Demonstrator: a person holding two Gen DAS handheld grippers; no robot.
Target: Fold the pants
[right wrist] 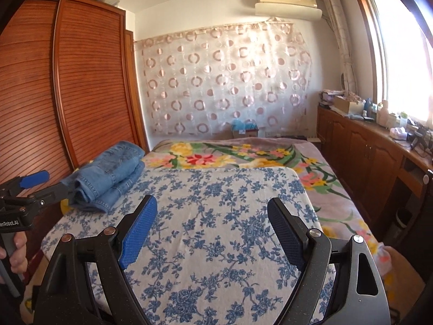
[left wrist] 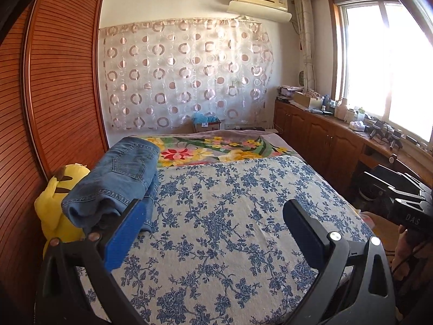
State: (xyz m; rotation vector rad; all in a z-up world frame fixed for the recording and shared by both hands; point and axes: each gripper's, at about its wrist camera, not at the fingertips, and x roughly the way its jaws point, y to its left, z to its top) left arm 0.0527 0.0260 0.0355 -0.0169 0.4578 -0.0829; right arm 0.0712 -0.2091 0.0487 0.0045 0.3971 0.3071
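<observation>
A folded pair of blue jeans (left wrist: 119, 178) (right wrist: 108, 176) lies in a stack at the left edge of the bed, on the white sheet with blue flowers (left wrist: 230, 216) (right wrist: 216, 203). My left gripper (left wrist: 213, 216) (right wrist: 58, 182) is open with nothing between its fingers. Its left finger (left wrist: 127, 233) is just in front of the near end of the jeans. Over the middle of the sheet, my right gripper (right wrist: 213, 216) also stands open and holds nothing. The right gripper's body (left wrist: 406, 203) shows at the right edge of the left wrist view.
A yellow plush toy (left wrist: 54, 203) sits between the jeans and the slatted wooden wardrobe (left wrist: 54, 94) on the left. A flowered blanket (left wrist: 216, 149) covers the far end of the bed. Low wooden cabinets (left wrist: 324, 135) with clutter run under the window on the right.
</observation>
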